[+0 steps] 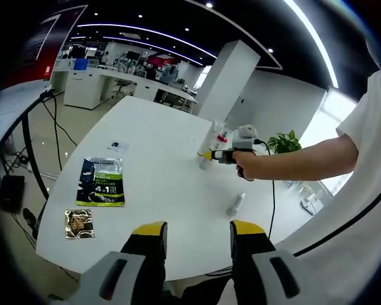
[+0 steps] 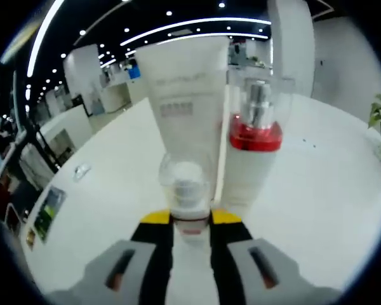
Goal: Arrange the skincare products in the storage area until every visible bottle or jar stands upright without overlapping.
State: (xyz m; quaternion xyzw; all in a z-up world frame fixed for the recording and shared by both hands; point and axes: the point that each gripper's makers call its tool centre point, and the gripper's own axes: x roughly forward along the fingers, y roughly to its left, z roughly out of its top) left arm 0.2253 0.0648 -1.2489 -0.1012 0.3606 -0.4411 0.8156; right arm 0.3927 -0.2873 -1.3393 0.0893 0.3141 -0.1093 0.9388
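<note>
The right tool [image 2: 190, 219] clamps a small clear-capped bottle [image 2: 186, 190] upright beside the tube [image 2: 187, 108] and red-collared bottle [image 2: 254, 152], the left tool [image 1: 197, 230] gapes idle, and one bottle [image 1: 235, 204] lies toppled on the surface [image 1: 159, 140] (at four o'clock), so the job looks unfinished.

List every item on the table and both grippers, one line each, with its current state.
Left gripper: open, holding nothing.
Right gripper: shut on small bottle.
Small bottle: upright, gripped near its base.
Tube: standing upright.
Red-collared bottle: upright beside the tube, clear cap on.
Bottle near the table edge: lying on its side.
Green packet: lying flat.
Brown packet: lying flat.
</note>
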